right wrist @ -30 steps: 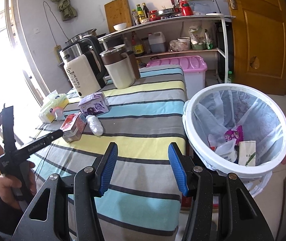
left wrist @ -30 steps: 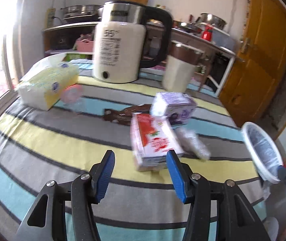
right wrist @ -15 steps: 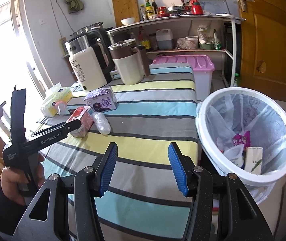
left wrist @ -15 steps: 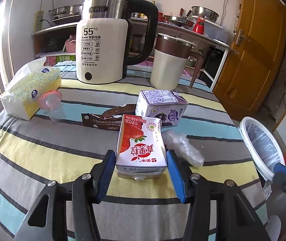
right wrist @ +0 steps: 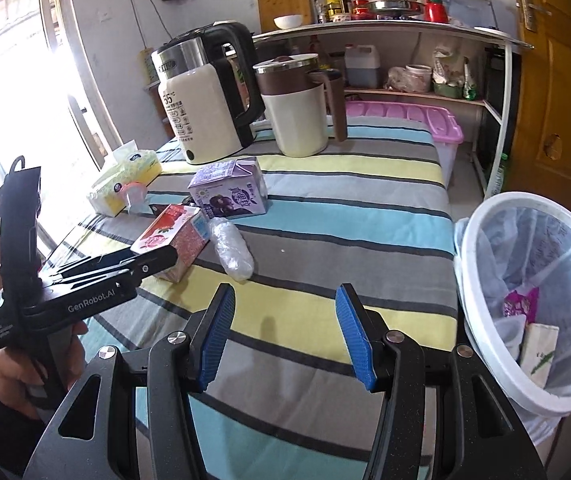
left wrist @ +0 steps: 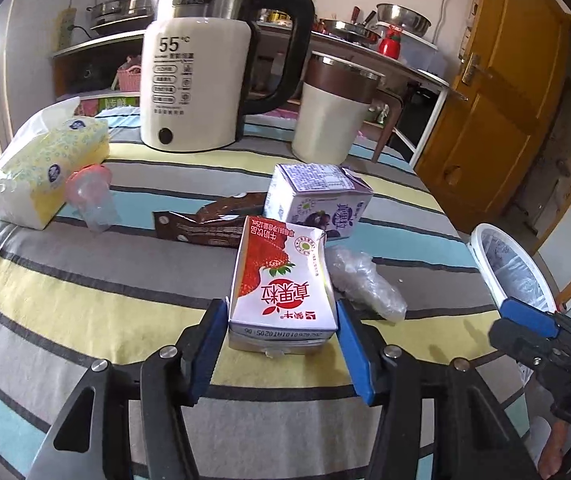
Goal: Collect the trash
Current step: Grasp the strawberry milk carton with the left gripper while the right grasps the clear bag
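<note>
Between your L tongs: strawberry carton, lying flat on tablecloth, long axis along fingers.
L jaws: spread, flanking carton, not pinching.
R tongs: spread, empty.
Bin: your R.

The left gripper points forward and slightly down, its jaws spread with the blue pads standing on either side of the carton, close against its near end; whether they press on it cannot be told. From the right wrist view, the person's left hand wraps the black handle from below, fingers curled around the grip. The right gripper is level and faces forward, jaws wide apart with nothing between the pads. Its tip shows at the right edge of the left wrist view, well apart from the left gripper.
</note>
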Tool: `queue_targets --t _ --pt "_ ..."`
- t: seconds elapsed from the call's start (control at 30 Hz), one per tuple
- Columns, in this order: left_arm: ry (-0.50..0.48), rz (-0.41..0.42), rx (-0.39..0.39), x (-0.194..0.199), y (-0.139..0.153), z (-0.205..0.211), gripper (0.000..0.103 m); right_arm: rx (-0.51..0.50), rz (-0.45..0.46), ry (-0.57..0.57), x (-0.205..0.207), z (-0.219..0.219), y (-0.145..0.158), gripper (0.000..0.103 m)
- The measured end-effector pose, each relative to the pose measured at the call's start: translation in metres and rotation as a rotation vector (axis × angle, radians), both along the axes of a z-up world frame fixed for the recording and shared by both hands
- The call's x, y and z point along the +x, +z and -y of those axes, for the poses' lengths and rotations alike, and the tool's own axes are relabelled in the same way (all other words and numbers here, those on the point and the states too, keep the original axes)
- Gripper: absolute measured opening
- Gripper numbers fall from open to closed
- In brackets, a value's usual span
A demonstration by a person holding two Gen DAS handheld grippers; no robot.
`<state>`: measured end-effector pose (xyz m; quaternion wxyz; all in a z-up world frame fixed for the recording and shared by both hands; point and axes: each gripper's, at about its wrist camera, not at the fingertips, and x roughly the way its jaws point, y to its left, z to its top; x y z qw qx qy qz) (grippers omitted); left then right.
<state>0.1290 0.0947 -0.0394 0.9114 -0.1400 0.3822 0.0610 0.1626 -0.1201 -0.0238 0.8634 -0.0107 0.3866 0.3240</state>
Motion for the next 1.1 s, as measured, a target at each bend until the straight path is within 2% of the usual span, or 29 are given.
queue_targets --t 0.23,0.5,0.7,0.73,0.77,0.8,0.87,1.1 --pt "-0.011 0.005 -0.026 -0.002 -0.002 -0.006 0.056 -0.025 -0.009 0.038 0.009 -0.019 -0.003 0.053" --pt "0.024 0.038 -0.01 -0.025 0.003 -0.025 0.055 -0.081 -0.031 0.134 0.024 -0.06 -0.017 0.053" --pt "0.036 0.046 -0.019 -0.032 0.005 -0.036 0.055 -0.102 -0.067 0.151 0.041 -0.085 -0.028 0.053" --pt "0.036 0.046 -0.02 -0.032 0.005 -0.037 0.055 -0.11 -0.07 0.15 0.042 -0.087 -0.029 0.047" --pt "0.035 0.046 -0.021 -0.032 0.005 -0.037 0.055 -0.116 -0.07 0.152 0.042 -0.088 -0.03 0.032" --pt "0.034 0.047 -0.021 -0.032 0.005 -0.037 0.055 -0.124 -0.067 0.152 0.042 -0.09 -0.031 0.028" --pt "0.027 0.051 -0.02 -0.033 0.006 -0.036 0.055 -0.115 -0.07 0.149 0.04 -0.089 -0.03 0.024" --pt "-0.022 0.066 -0.013 -0.034 0.012 -0.015 0.055 -0.01 -0.102 0.103 0.028 -0.058 -0.022 0.023"
